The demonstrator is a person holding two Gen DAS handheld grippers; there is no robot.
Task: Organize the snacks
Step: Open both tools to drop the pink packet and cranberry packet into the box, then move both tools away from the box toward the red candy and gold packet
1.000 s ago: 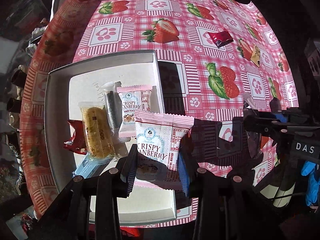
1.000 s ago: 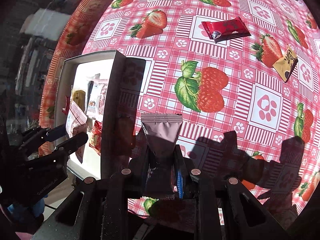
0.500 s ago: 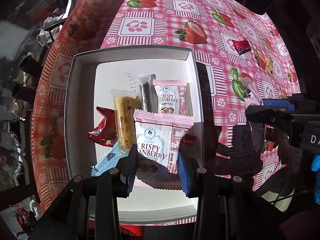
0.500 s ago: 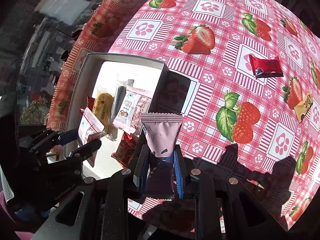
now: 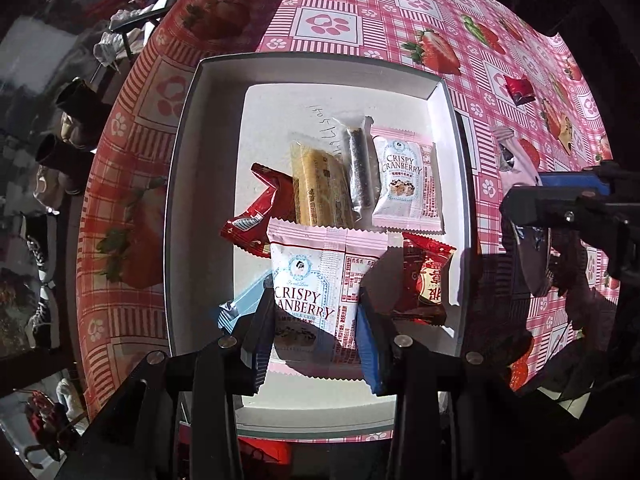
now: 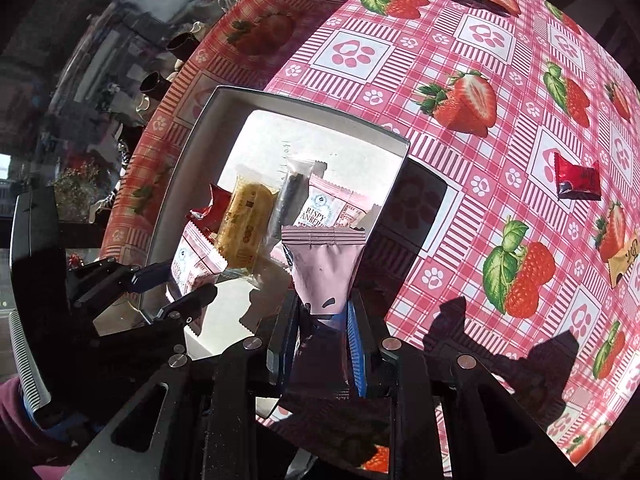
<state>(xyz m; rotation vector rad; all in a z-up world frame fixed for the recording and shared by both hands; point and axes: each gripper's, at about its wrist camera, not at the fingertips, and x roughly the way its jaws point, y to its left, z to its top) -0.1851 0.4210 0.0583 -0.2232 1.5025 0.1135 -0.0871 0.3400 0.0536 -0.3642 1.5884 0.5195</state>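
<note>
We hold the Crispy Cranberry pack (image 5: pixel 316 292) upright in our left gripper (image 5: pixel 316 320), pinched tight, right over the white box (image 5: pixel 180 184) w/ other snacks below. Our right gripper (image 6: pixel 320 344) pinches the pink pouch (image 6: pixel 324 268) near the box's right wall, so left's nearer to drop.

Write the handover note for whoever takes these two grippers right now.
Left gripper: shut on a Crispy Cranberry packet, held over the white box.
Right gripper: shut on a pale pink packet, at the box's right wall.
Done: six snacks lie in the box.
Left: drop both held packets in, then fetch the red packet and the yellow packet from the tablecloth.
</note>
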